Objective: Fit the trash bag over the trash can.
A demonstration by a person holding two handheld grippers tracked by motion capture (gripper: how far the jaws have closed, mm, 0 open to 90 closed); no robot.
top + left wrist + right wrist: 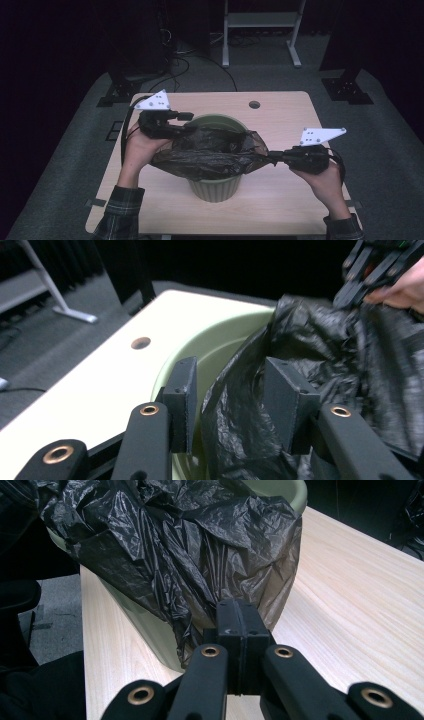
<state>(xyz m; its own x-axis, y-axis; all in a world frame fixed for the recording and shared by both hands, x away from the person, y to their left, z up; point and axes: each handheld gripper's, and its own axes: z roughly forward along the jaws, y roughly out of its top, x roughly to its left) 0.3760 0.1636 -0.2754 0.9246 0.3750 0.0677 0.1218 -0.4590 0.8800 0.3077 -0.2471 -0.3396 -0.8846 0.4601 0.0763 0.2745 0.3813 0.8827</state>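
A green plastic bin (216, 189) stands in the middle of the wooden table (285, 120), with a crumpled black bag (210, 152) draped in and over its mouth. My left gripper (189, 122) is at the bin's far-left rim. In the left gripper view its jaws stand open (235, 405) astride the rim (210, 347), with a fold of the bag (235, 420) between the pads. My right gripper (270, 157) is at the bin's right side, shut (239, 625) on the bag's edge (200, 565) and holding it stretched outward. It also appears far off as the right gripper (357, 282) in the left gripper view.
A round hole (254, 105) sits in the table's far edge. Beyond the table are a white metal frame (260, 22), dark stands and cables on grey carpet. Bare tabletop lies right of the bin (360, 595) and in front of it.
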